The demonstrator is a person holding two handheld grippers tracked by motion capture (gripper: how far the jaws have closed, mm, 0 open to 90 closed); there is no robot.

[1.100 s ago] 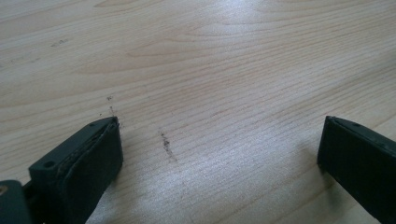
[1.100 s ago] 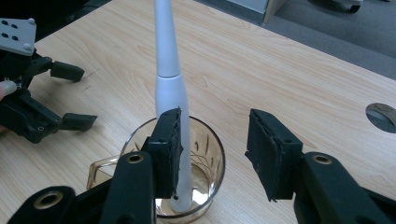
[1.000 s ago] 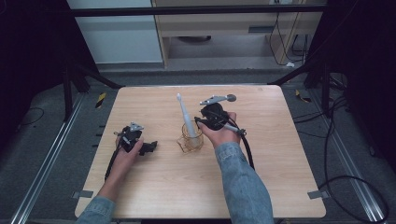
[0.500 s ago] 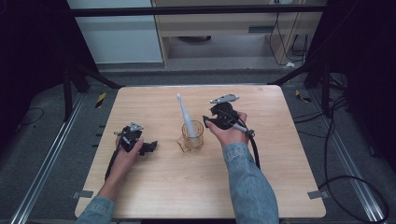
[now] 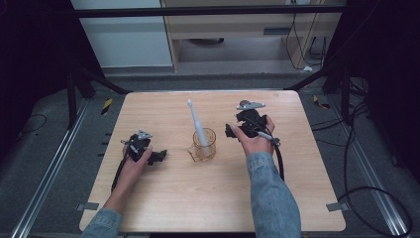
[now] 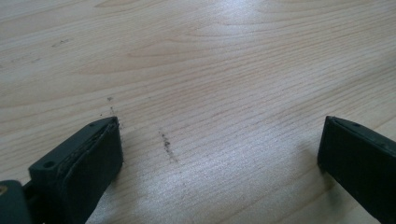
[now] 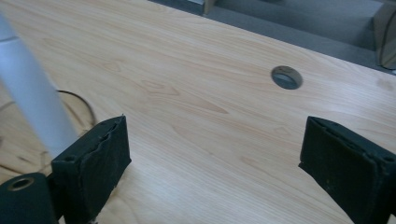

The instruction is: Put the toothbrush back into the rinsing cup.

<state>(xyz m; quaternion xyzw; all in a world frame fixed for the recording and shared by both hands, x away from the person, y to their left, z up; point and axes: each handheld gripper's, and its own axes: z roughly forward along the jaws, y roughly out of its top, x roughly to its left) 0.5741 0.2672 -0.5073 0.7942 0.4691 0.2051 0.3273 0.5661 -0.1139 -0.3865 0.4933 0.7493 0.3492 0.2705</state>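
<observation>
One white plastic toothbrush-shaped stick (image 5: 197, 122) stands tilted in one clear amber-tinted glass measuring cup (image 5: 204, 145), its lower end inside the cup and its upper end leaning up and away from the person. Cup and stick sit just beside the right gripper (image 5: 230, 132), on the side its jaws face, with a narrow strip of bare wood between them. In the right gripper view the white stick (image 7: 29, 100) and the cup's rim (image 7: 86, 108) lie just outside the left-hand jaw, not between the two.

The right gripper's jaws stand wide apart with nothing between them, only wood grain; they have just been opening. Compared with the high view of a second ago, this gripper has drawn back from the stick, which it then had at its jaws, and the stick now rests free in the cup, leaning much as before.

The left gripper (image 5: 159, 157) lies on the other side of the cup, well apart from it, its jaws also spread wide over bare wood (image 6: 219, 93). It has kept its place.

There are two grippers, two hands, one cup and one stick. All rest on one light wooden table (image 5: 163, 198), which has one round cable hole (image 7: 286, 77) beyond the right gripper.
</observation>
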